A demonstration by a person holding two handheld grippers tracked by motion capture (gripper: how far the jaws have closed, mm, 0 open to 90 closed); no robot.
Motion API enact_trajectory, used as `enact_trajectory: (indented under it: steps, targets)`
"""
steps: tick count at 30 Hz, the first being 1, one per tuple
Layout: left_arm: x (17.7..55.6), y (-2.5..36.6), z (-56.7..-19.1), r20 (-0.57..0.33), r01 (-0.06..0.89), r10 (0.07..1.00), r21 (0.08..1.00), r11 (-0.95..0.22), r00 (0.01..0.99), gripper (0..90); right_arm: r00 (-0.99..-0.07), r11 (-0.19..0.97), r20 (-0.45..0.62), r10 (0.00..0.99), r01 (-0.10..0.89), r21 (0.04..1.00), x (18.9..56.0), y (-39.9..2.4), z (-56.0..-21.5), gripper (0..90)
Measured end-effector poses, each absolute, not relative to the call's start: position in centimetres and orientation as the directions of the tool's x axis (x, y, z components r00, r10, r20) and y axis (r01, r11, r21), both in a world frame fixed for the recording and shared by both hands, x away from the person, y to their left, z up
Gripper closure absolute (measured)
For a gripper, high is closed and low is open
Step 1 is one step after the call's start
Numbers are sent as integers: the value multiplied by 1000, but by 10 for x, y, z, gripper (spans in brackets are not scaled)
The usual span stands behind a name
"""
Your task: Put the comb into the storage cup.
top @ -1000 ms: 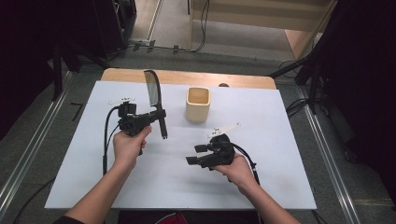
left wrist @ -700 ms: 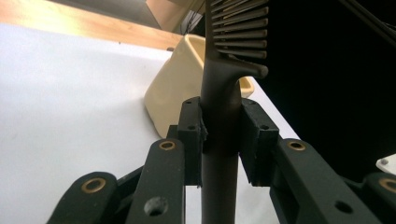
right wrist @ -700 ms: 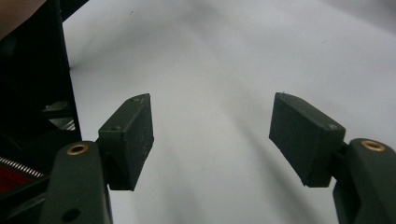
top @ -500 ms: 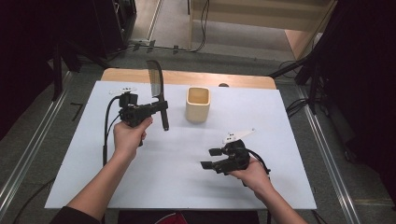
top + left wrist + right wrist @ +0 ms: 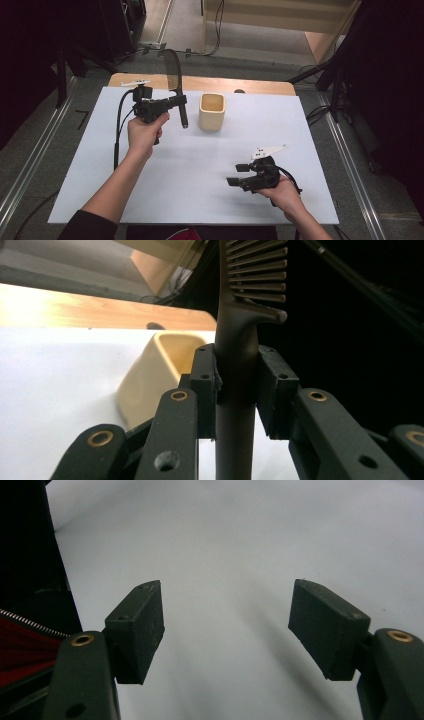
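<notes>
A black comb [image 5: 173, 69] stands upright in the air, teeth end up, over the back left of the white board [image 5: 150, 190]. My left gripper [image 5: 181, 101] is shut on its handle; in the left gripper view both pads press the comb's handle [image 5: 239, 350] just below the teeth. A cream square cup [image 5: 212, 111] stands on the board just right of the comb, and it lies behind the jaws as the cup [image 5: 150, 375] in the left gripper view. My right gripper [image 5: 237, 174] hovers low at the front right, pointing left. It is open [image 5: 227, 625] with bare board between its jaws.
A wooden tabletop edge [image 5: 240, 86] shows behind the white board. Black cables [image 5: 119, 125] trail from the left gripper. Metal rails [image 5: 30, 170] run along both sides of the table. A red zipped item [image 5: 20, 655] lies off the board's front edge.
My left hand has lifted the comb higher and toward the back. My right hand has slid to the right and nearer the front edge, still open.
</notes>
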State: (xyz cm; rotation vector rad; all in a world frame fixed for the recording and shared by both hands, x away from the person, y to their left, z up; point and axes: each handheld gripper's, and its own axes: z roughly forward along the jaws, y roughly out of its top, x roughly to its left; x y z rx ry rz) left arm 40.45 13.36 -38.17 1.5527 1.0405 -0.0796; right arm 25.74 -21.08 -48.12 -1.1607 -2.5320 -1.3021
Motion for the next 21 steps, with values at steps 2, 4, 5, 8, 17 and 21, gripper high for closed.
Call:
enact_trajectory:
  steps: [2, 4, 5, 8, 17, 21]
  targets:
    - [406, 132, -378, -579, 639, 554, 762, 108, 598, 736, -709, 352, 376, 596, 652, 672, 255, -215, -482, 283]
    - [409, 127, -375, -577, 637, 551, 764, 103, 603, 736, -709, 351, 375, 597, 652, 672, 254, -218, -482, 282]
    - [410, 125, -374, -576, 637, 550, 764, 100, 605, 735, -705, 348, 375, 601, 654, 672, 252, -220, -482, 282]
    - [415, 119, -371, -565, 632, 550, 770, 83, 615, 736, -699, 339, 377, 607, 658, 673, 250, -226, -482, 281]
    - [429, 103, -367, -555, 631, 550, 773, 64, 624, 736, -687, 325, 380, 619, 665, 672, 244, -237, -484, 272]
    - [437, 94, -365, -539, 619, 557, 783, 56, 631, 736, -688, 319, 381, 618, 663, 677, 243, -237, -484, 272]
